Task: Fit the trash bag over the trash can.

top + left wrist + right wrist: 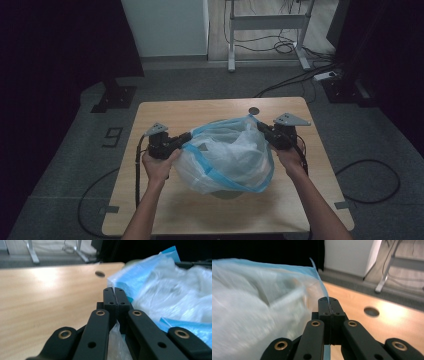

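A translucent plastic bag [227,155] with a blue rim band lies on the wooden table [165,212], just this side of the round hole [254,110] near the table's far edge, its mouth stretched wide between the two tools; the left gripper [186,139] has its jaws pressed together on the bag's rim at the side left of that hole, film pinched between them in the left gripper view [114,293]. The right gripper [261,127] is clamped on the blue band just below and right of the hole, jaws closed on the thin edge in the right gripper view [329,302]; a person's hand grips each tool from the near side.
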`<move>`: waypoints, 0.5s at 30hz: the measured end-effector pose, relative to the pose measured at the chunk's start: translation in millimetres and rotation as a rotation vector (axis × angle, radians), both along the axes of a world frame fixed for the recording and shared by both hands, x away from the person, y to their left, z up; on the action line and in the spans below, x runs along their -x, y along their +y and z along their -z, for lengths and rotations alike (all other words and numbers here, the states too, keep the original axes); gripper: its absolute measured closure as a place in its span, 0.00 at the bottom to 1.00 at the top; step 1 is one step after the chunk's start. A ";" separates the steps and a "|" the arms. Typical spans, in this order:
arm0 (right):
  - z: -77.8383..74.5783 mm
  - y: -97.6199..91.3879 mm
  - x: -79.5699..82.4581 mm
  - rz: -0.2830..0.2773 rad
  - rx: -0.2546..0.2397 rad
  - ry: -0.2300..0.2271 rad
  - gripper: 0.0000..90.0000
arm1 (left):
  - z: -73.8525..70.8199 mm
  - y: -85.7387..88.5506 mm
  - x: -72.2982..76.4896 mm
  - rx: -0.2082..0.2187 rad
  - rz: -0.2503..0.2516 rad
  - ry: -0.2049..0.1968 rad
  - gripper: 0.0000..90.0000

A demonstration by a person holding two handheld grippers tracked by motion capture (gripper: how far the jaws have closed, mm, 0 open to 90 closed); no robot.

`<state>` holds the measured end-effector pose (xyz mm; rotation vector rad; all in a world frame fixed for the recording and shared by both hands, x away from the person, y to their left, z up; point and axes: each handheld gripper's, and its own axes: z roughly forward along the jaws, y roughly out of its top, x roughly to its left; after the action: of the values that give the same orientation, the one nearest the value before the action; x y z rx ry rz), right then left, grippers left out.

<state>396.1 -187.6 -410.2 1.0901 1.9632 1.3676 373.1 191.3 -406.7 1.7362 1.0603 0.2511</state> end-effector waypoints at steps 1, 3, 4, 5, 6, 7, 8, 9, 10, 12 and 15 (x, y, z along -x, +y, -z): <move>3.7 0.1 -1.3 0.003 0.006 0.016 0.99 | 1.7 -0.1 -0.3 0.000 0.003 0.007 1.00; 10.9 -0.4 -3.4 0.005 0.005 0.043 0.99 | 4.5 0.1 -1.2 0.008 0.015 0.027 1.00; 14.6 -0.1 -4.2 0.004 0.003 0.054 0.99 | 5.7 0.1 -1.7 0.019 0.021 0.036 1.00; 17.9 0.7 -4.7 0.000 0.000 0.059 0.99 | 6.5 0.1 -2.2 0.026 0.024 0.043 1.00; 20.6 2.0 -4.9 -0.005 -0.002 0.064 0.99 | 6.9 -0.1 -2.8 0.031 0.027 0.049 1.00; 22.7 3.6 -5.0 -0.008 -0.004 0.066 0.99 | 7.3 -0.3 -3.4 0.032 0.027 0.055 1.00; 23.9 3.7 -5.5 -0.005 -0.018 0.068 0.99 | 7.6 -0.5 -4.3 0.034 0.029 0.059 1.00; 24.6 3.3 -6.5 -0.008 -0.027 0.074 0.99 | 7.7 -0.3 -5.2 0.036 0.030 0.064 1.00; 25.2 3.3 -7.7 -0.012 -0.029 0.077 0.99 | 7.5 -0.1 -6.1 0.032 0.026 0.065 1.00; 24.0 3.9 -9.8 -0.005 -0.017 0.073 0.99 | 6.4 1.0 -7.5 0.020 0.016 0.056 1.00; 18.6 1.0 -12.4 0.006 -0.023 0.061 0.99 | 3.8 4.3 -7.5 0.031 0.008 0.038 1.00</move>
<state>408.5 -186.6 -428.8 1.1603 1.9907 1.3722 380.6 195.6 -410.5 1.7226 1.0796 0.1964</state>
